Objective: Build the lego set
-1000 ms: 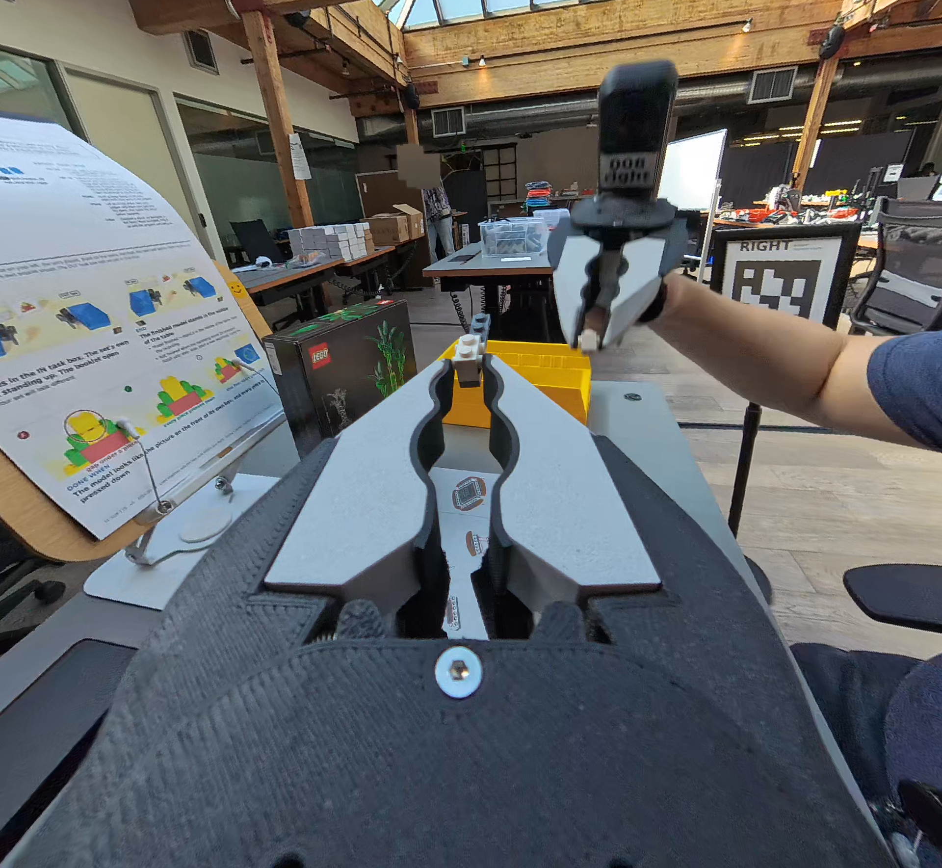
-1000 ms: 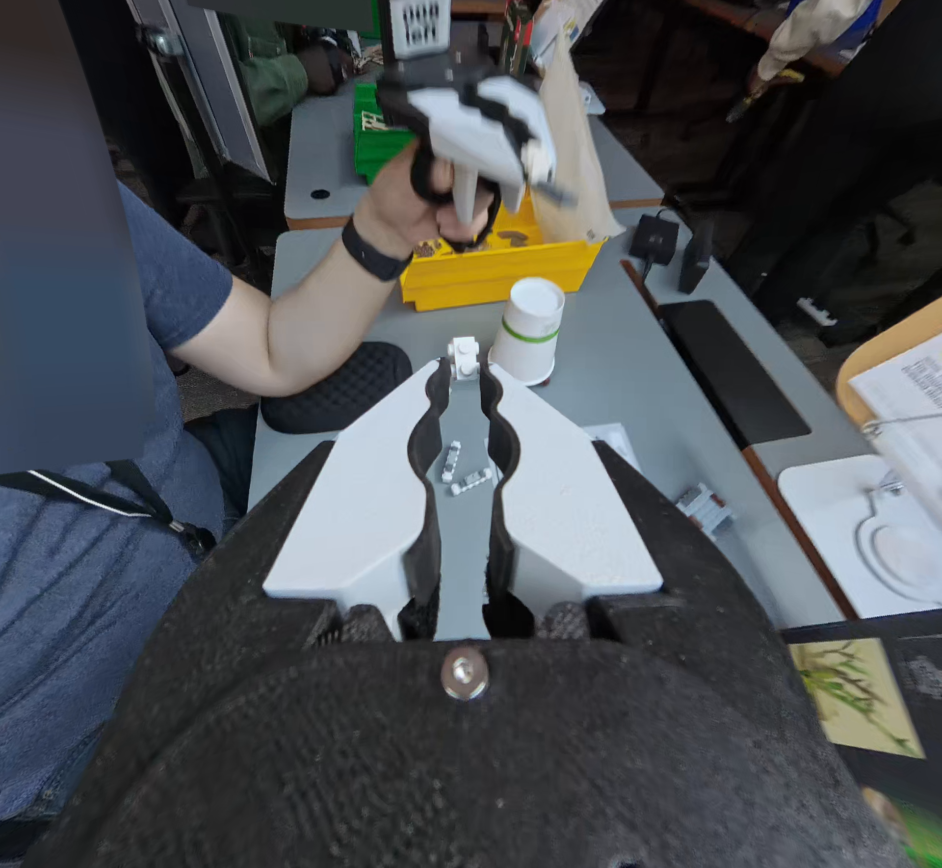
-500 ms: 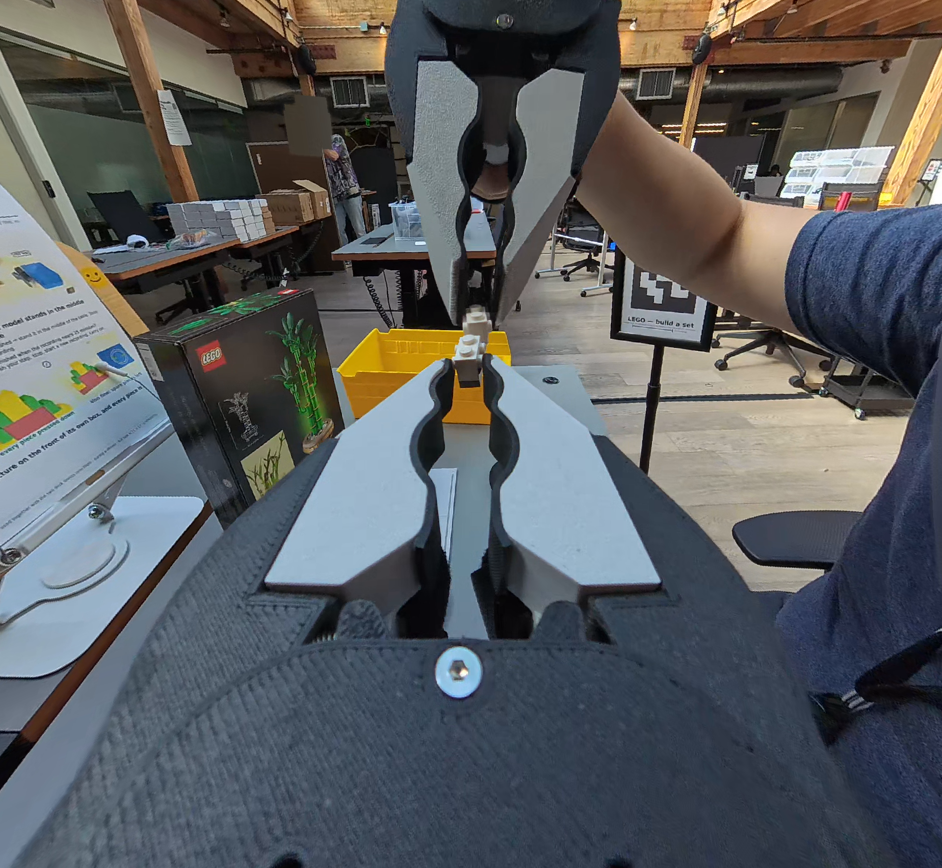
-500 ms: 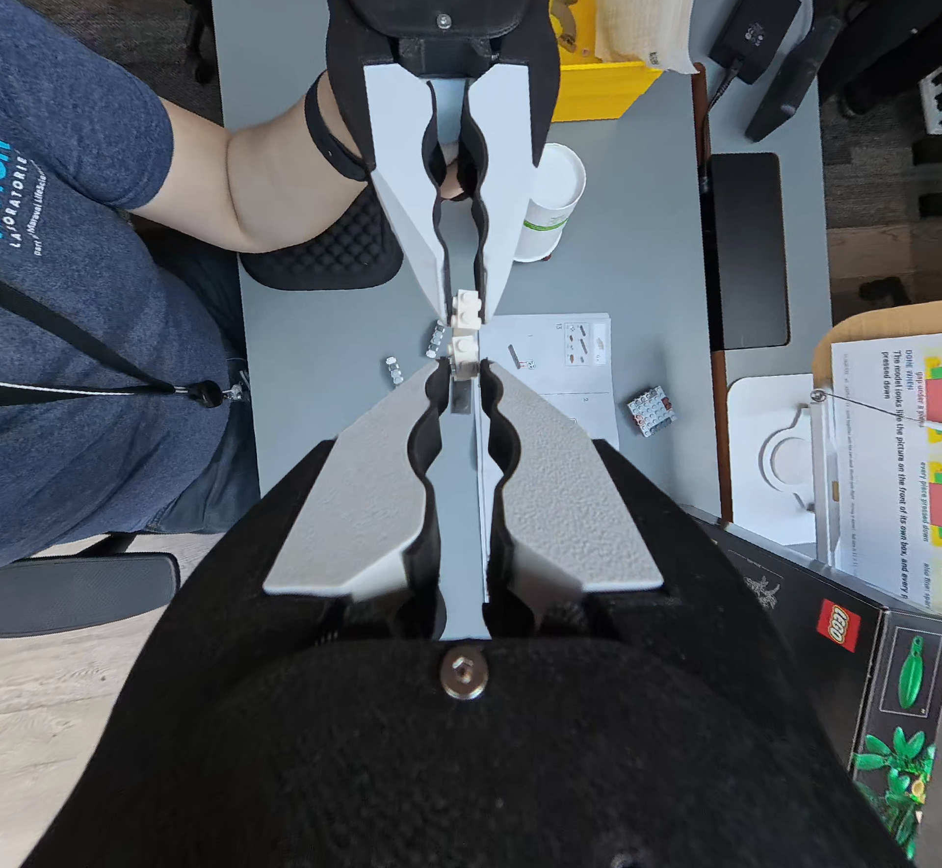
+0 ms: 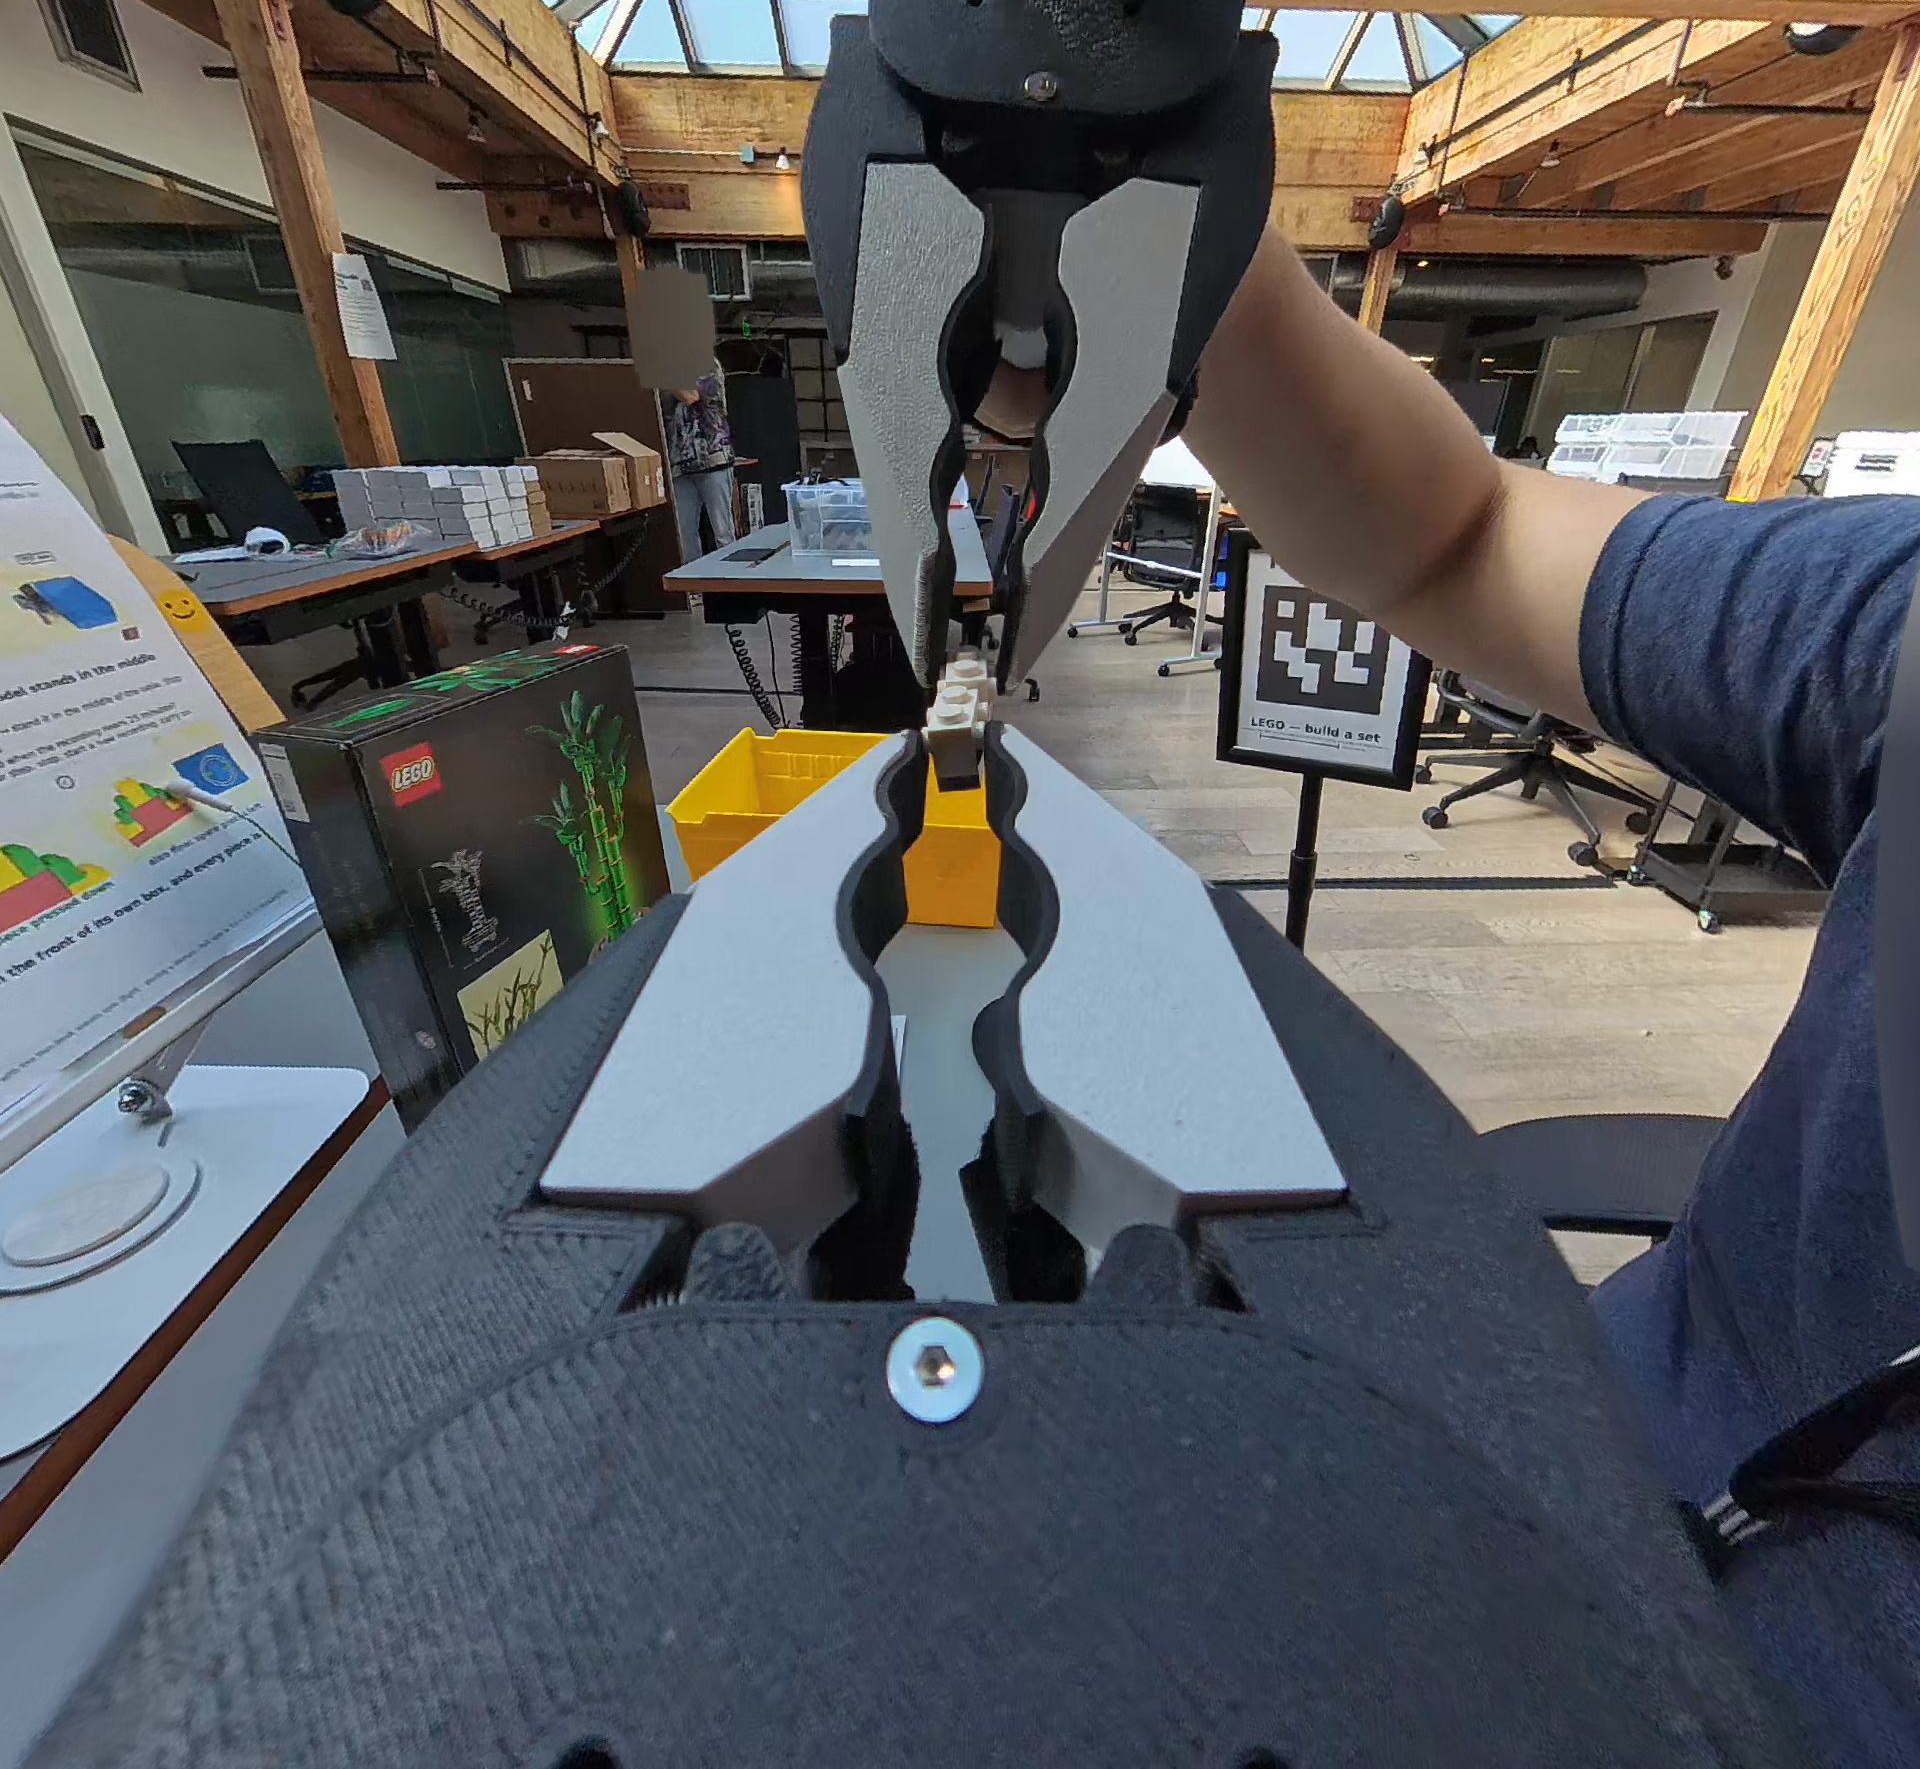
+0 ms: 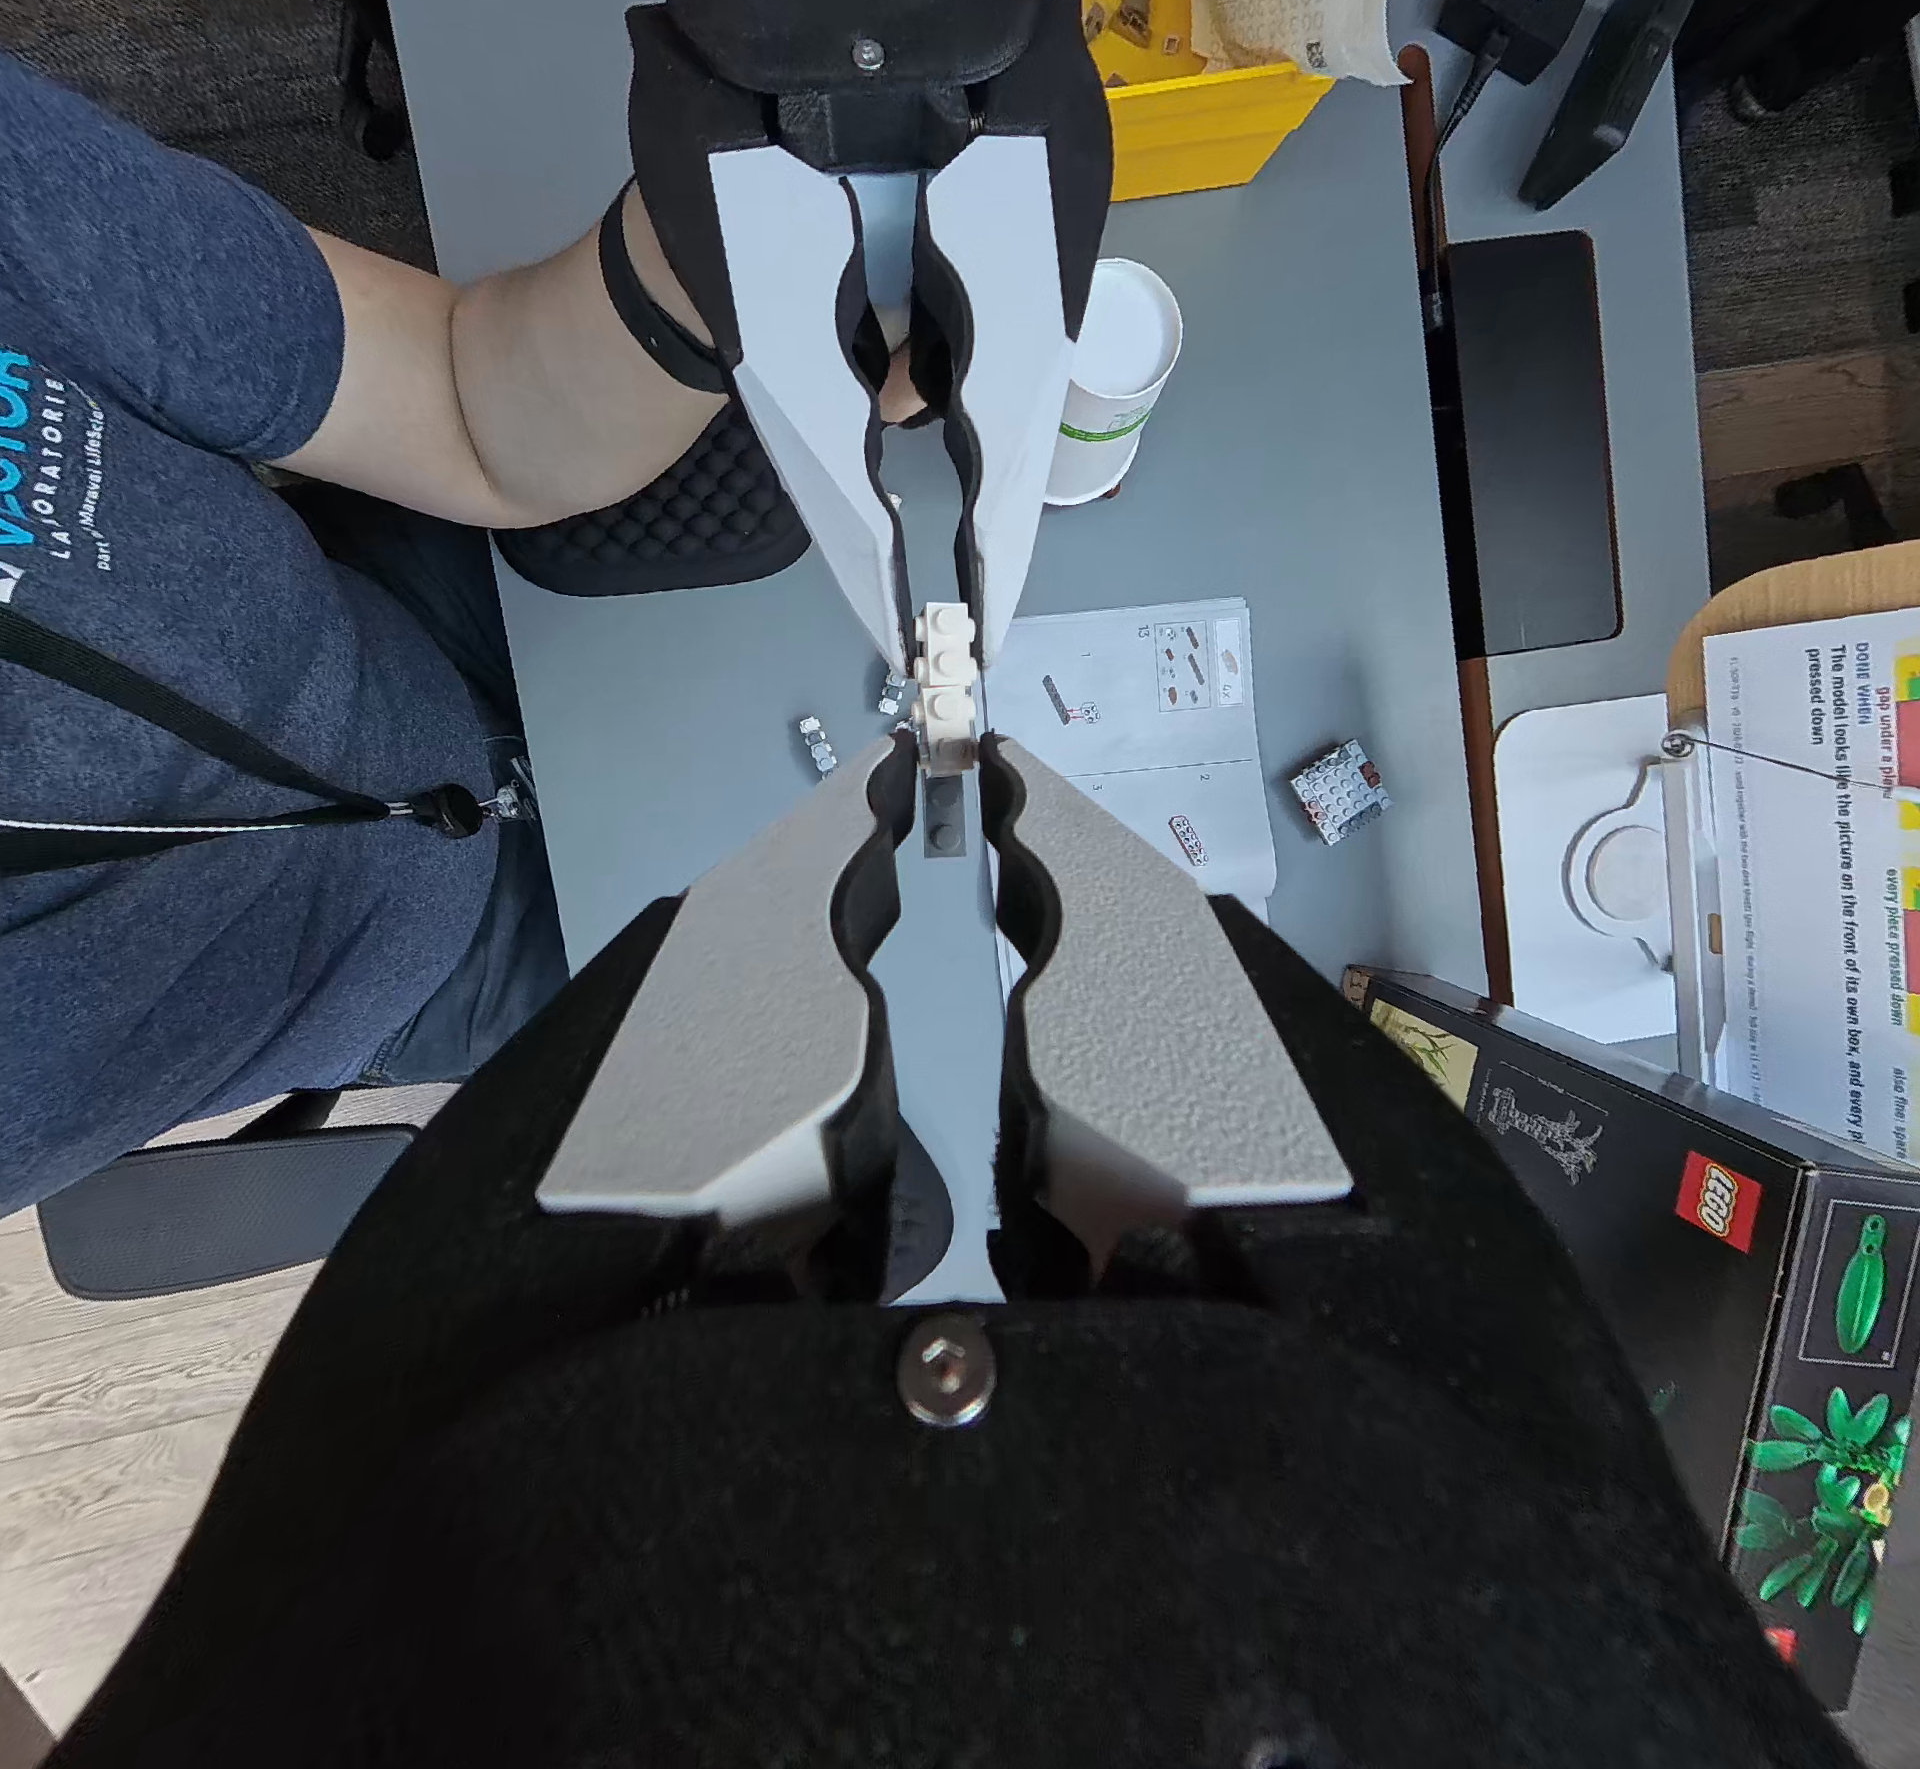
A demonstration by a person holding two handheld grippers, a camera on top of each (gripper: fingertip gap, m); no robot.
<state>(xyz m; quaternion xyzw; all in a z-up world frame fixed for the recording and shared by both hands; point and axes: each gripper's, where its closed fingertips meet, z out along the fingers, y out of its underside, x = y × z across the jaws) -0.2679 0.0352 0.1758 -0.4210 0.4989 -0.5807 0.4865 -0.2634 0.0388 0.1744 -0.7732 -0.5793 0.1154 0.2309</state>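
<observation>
My left gripper (image 5: 954,755) is shut on a small white brick (image 5: 956,727) at its fingertips. My right gripper (image 5: 961,675) comes down from above, tip to tip with it. In the right wrist view my right gripper (image 6: 948,755) is shut on a small white brick (image 6: 945,732). A grey plate (image 6: 943,820) shows in the gap just behind that brick. The left gripper (image 6: 945,649) points at it from the top, shut on stacked white bricks (image 6: 948,644). The white pieces touch in one short column above the grey table (image 6: 644,701).
On the table are a yellow bin (image 6: 1195,109) of parts, a white paper cup (image 6: 1122,369), an instruction sheet (image 6: 1143,732), a small grey studded build (image 6: 1340,789), loose small pieces (image 6: 821,743) and a black wrist rest (image 6: 665,524). The black set box (image 5: 468,836) stands left. The grippers are tip to tip, or close to it.
Both grippers swung from apart to facing each other tip to tip. Over the last half second they closed the small gap, so the white bricks now touch.
</observation>
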